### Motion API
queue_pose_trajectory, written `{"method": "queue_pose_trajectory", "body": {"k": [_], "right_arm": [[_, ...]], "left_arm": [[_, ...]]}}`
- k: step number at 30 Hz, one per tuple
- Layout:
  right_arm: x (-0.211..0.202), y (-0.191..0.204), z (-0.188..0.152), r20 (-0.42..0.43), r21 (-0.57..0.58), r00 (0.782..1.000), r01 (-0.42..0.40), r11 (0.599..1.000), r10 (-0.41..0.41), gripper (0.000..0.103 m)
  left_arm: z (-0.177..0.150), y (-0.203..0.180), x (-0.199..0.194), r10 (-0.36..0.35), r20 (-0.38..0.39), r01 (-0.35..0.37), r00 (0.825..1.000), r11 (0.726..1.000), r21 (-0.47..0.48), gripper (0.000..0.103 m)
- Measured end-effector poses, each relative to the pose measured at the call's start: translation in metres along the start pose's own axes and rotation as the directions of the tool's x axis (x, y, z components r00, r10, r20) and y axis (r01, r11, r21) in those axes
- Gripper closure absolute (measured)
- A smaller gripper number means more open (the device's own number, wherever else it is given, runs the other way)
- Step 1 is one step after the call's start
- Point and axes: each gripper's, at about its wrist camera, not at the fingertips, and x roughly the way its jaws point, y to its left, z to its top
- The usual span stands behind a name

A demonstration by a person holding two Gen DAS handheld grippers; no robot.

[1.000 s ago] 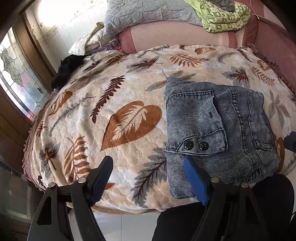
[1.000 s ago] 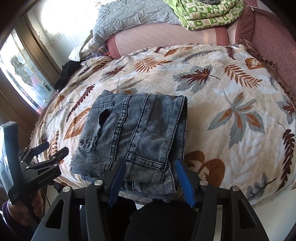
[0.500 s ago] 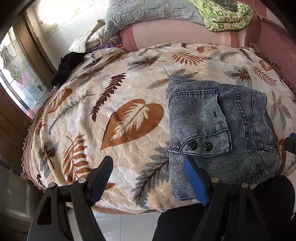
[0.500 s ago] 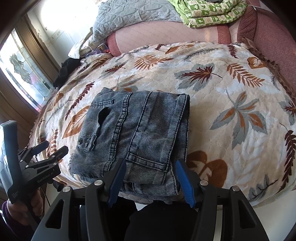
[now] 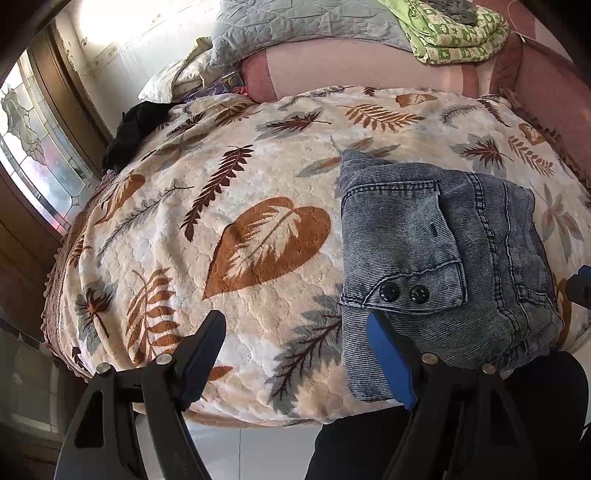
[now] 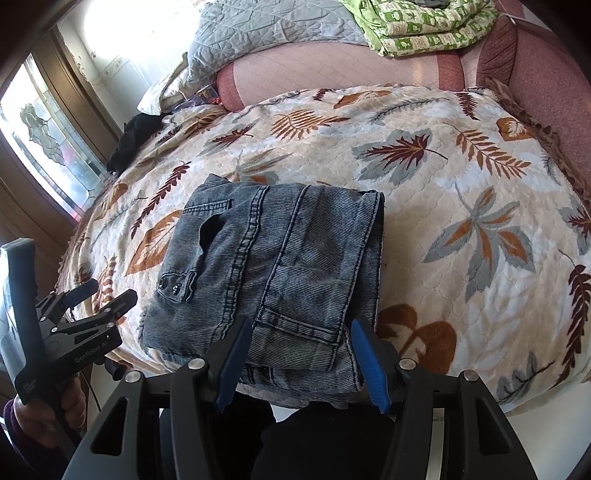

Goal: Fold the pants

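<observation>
The pants (image 5: 436,258) are blue-grey jeans folded into a compact stack, with two black buttons showing, near the front edge of a bed covered by a leaf-patterned blanket (image 5: 258,240). My left gripper (image 5: 295,319) stands open over the blanket just left of the stack, with nothing between its fingers. In the right wrist view the jeans (image 6: 273,266) lie straight ahead. My right gripper (image 6: 301,325) hovers open at their near edge, and the pads do not press the cloth. A hand (image 6: 70,398) holds the left gripper (image 6: 110,290) at the lower left.
A grey quilt (image 5: 295,26) and a folded green patterned blanket (image 5: 454,33) lie on the pink headboard cushion (image 5: 351,70). A black garment (image 5: 133,125) sits at the bed's far left by a leaded window (image 5: 33,147). Pale floor (image 5: 240,450) shows below the bed edge.
</observation>
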Motion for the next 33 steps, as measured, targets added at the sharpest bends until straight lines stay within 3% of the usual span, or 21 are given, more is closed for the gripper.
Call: {"method": "queue_pose_trajectory", "body": {"k": [13, 21, 25, 30, 33], "right_arm": [[-0.008, 0.021, 0.000, 0.047, -0.058, 0.999, -0.019, 0.998, 0.022, 0.043], [0.019, 0.020, 0.005, 0.007, -0.057, 1.000, -0.007, 0.998, 0.007, 0.043], [0.028, -0.001, 0.014, -0.001, 0.017, 1.000, -0.001, 1.000, 0.001, 0.043], [0.031, -0.008, 0.023, 0.015, 0.052, 0.999, -0.032, 0.998, 0.031, 0.043], [0.039, 0.004, 0.030, 0.025, 0.021, 0.997, -0.074, 0.997, 0.074, 0.043]], "left_arm": [[0.000, -0.004, -0.009, -0.033, 0.043, 0.033, 0.999, 0.999, 0.017, 0.024], [0.004, 0.001, 0.017, -0.023, -0.028, 0.023, 0.999, 1.000, -0.001, 0.024], [0.012, 0.009, 0.026, -0.075, -0.048, 0.074, 0.996, 0.997, -0.026, 0.024], [0.020, 0.005, 0.036, -0.120, -0.073, 0.117, 0.990, 0.992, -0.047, 0.024], [0.025, -0.003, 0.039, -0.101, -0.067, 0.099, 0.993, 0.995, -0.026, 0.024]]}}
